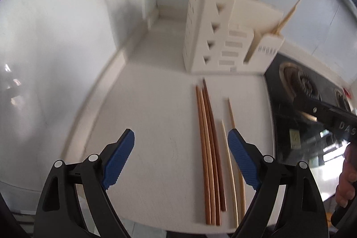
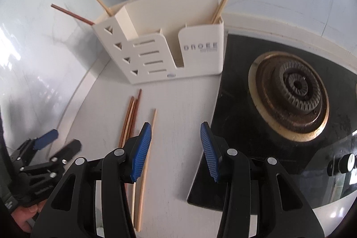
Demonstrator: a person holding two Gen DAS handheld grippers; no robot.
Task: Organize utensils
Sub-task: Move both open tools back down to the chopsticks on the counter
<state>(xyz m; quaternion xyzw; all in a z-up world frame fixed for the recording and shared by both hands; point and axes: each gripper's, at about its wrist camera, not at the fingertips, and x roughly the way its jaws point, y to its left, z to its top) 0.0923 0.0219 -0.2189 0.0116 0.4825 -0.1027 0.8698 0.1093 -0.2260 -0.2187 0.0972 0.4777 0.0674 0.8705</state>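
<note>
Behind the wide, empty right tool (image 2: pixel 176 148), pale chopsticks (image 2: pixel 146 162) are partly hidden; left tool (image 1: pixel 180 157) equally wide.

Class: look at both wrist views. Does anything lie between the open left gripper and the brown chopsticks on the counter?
Nothing visible does. The left gripper hangs open above bare counter, with the brown chopsticks lying between its fingers, nearer the right one.
</note>
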